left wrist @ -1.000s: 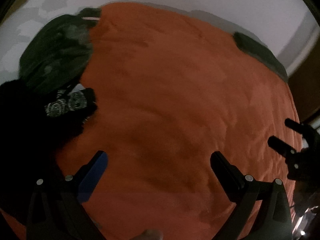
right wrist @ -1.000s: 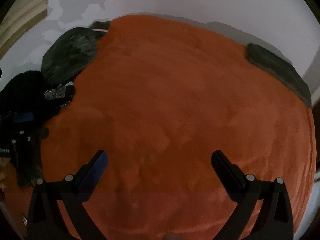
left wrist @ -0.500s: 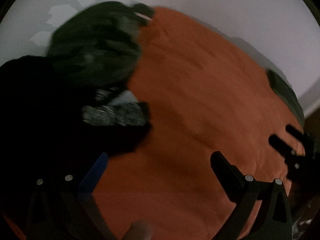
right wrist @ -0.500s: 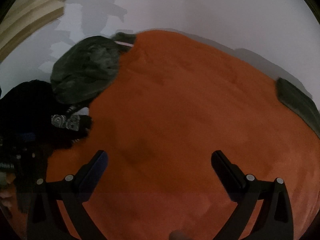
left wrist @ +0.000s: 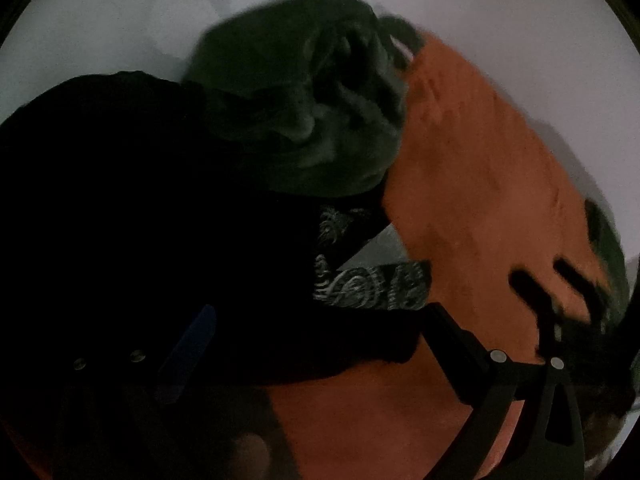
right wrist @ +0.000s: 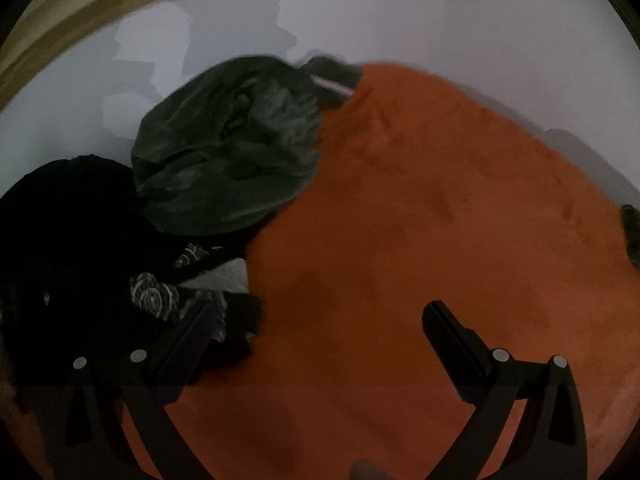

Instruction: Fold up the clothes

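A pile of clothes lies at the left edge of an orange blanket (left wrist: pixel 480 184) (right wrist: pixel 420 220). In it are a crumpled dark green garment (left wrist: pixel 304 112) (right wrist: pixel 232 160), a black garment (left wrist: pixel 120 208) (right wrist: pixel 72 232) and a black cloth with a white swirl pattern (left wrist: pixel 372 284) (right wrist: pixel 160 296). My left gripper (left wrist: pixel 320 328) is open, its jaws spread over the black and patterned cloth. My right gripper (right wrist: pixel 320 324) is open too, its left finger over the pile's edge and its right finger over bare blanket. The right gripper (left wrist: pixel 556 284) also shows blurred at the right of the left wrist view.
A pale wall (right wrist: pixel 480 32) rises behind the blanket. Another dark green cloth (left wrist: pixel 608 248) (right wrist: pixel 632 236) lies at the blanket's far right edge. A tan striped curtain (right wrist: pixel 60 28) hangs at the upper left.
Both grippers have swung left and closer to the clothes pile, which now fills much more of each view. Both stayed open.
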Demonstrator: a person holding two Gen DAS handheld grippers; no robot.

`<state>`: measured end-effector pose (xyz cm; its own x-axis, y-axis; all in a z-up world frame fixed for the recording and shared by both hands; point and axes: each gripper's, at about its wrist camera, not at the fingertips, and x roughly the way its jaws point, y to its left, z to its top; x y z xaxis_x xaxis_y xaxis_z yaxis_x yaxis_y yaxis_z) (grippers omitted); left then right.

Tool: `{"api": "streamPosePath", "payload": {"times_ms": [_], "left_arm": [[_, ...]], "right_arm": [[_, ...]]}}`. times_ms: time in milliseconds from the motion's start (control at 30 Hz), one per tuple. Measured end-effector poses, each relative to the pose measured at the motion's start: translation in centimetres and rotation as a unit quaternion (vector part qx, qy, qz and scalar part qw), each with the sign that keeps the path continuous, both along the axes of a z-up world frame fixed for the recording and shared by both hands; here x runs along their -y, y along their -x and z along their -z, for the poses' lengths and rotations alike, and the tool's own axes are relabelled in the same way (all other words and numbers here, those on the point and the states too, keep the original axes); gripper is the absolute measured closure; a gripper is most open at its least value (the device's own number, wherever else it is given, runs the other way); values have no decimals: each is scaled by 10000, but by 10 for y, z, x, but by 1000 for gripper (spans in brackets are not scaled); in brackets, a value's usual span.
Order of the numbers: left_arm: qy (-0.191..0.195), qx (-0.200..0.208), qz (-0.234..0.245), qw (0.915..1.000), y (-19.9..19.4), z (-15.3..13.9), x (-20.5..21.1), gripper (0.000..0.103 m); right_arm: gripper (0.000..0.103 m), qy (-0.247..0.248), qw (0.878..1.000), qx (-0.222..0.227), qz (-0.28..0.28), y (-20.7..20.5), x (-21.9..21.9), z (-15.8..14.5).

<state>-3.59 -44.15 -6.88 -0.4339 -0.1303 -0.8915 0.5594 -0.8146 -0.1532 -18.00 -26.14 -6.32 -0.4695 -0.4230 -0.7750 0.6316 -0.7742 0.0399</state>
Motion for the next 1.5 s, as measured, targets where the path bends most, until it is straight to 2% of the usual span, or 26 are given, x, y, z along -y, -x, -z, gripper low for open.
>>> {"api": "streamPosePath", "payload": {"times_ms": [67, 133, 267, 300, 333, 367, 433, 500, 567, 600, 667, 900, 1100, 1133, 1167, 1233, 1300, 1500], "left_arm": [[321, 150, 38, 9994, -1, 4, 2, 0], [369, 175, 105, 9991, -4, 10, 3, 0], [-67, 149, 156, 9997, -8, 27, 5, 1], [-97, 163, 172, 9997, -9, 30, 3, 2], [-119, 177, 186, 9996, -9, 33, 3, 5], [-103, 186, 199, 9996, -10, 35, 2, 5], [-55, 218, 258, 9994, -10, 38, 1, 6], [14, 241, 261, 9994, -10, 41, 0, 6], [-3, 264, 227, 9994, -10, 44, -2, 6], [-31, 282, 218, 9994, -12, 46, -3, 6], [-22, 314, 237, 9992, -16, 49, -7, 6], [-14, 557, 211, 9982, -35, 76, -23, 5], [395, 714, 272, 9963, -24, 95, -29, 6], [367, 701, 224, 9966, -24, 98, -27, 14], [332, 697, 165, 9969, -23, 101, -25, 50], [169, 805, -56, 9966, -25, 105, -18, 97], [-58, 627, -166, 9979, -30, 101, -14, 98], [665, 158, 286, 9973, -32, 62, -50, 101]], "right_arm": [[0, 84, 9996, 261, -115, 5, 16, 8], [0, 193, 9974, 628, -284, 7, 28, 19], [1, 80, 9915, 1256, -342, 2, 52, 52], [4, -33, 9901, 1374, -284, 0, 57, 61], [23, -152, 9891, 1452, -166, -1, 60, 69], [48, -249, 9877, 1546, -58, -1, 62, 77], [54, -229, 9821, 1870, 43, 1, 63, 90], [72, 56, 9751, 2215, -88, 2, 64, 99], [92, 146, 9764, 2150, -156, 0, 62, 98], [96, 167, 9782, 2063, -157, -2, 60, 96], [100, 272, 9810, 1920, -104, -4, 53, 90], [100, 395, 9866, 1582, -20, -7, 36, 70], [101, 464, 9907, 1277, 87, -19, 31, 63], [101, 473, 9913, 1226, 123, -20, 30, 63], [101, 485, 9916, 1185, 159, -21, 28, 63], [101, 534, 9913, 1183, 236, -22, 26, 63], [101, 581, 9915, 1114, 338, -22, 18, 60], [101, 721, 9912, 908, 642, -23, -6, 50]]}}
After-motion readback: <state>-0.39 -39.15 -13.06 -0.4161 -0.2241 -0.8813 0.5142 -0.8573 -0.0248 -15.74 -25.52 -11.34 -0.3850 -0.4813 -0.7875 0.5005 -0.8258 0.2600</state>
